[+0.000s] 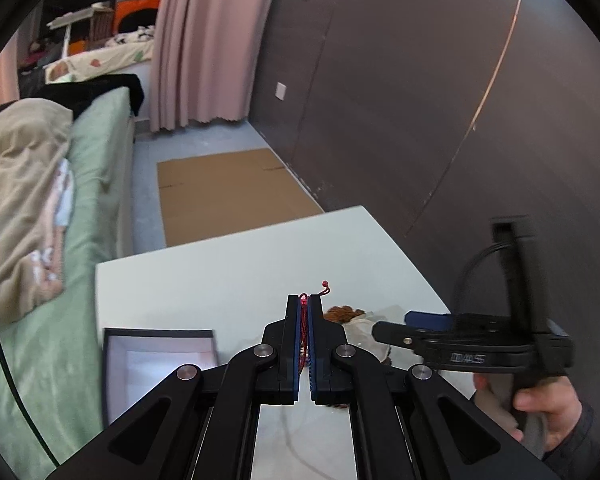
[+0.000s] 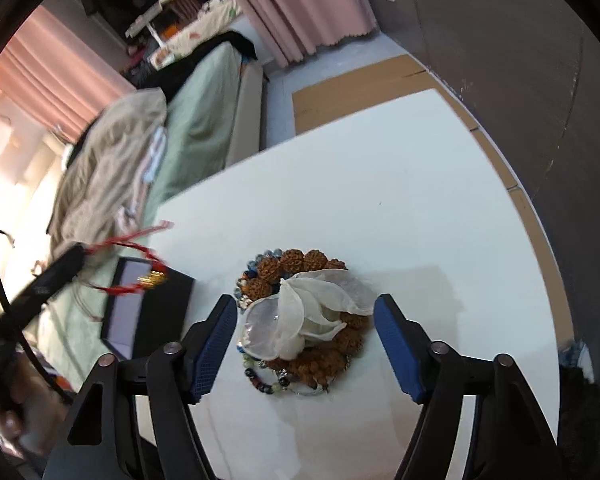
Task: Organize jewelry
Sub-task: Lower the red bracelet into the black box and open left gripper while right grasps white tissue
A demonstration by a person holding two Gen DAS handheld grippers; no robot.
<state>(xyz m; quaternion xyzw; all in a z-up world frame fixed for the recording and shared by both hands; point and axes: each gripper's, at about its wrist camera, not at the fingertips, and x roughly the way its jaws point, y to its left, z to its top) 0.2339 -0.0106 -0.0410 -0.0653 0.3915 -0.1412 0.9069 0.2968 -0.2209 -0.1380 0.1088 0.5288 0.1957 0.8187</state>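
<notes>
Left wrist view: my left gripper (image 1: 308, 300) is clamped tight on a red cord bracelet (image 1: 305, 328), its pads nearly meeting with the cord pinched between them.
Cord ends: one knotted tail curls up past the tips; from the right wrist view the rest dangles below, with a small gold charm (image 2: 153, 279) hanging over the box.
Box: a dark open jewelry box (image 1: 158, 354) with a pale lining sits at the left edge of the white surface (image 1: 236, 252), just beside my left gripper.
Right gripper (image 2: 305, 320): its jaws stand apart, one on each side of the jewelry pile (image 2: 300, 316), pads not touching it.
Pile: brown knobbly bead bracelets (image 2: 296, 262), smaller dark and coloured beads, and a sheer white pouch (image 2: 320, 296) lying on top, all resting on the surface.
Poor view: the lower beads are blurred, so I cannot tell how many strands there are.
Beyond: a green bed (image 1: 96, 168) lies past the surface's left edge, cardboard (image 1: 228, 192) on the floor.
</notes>
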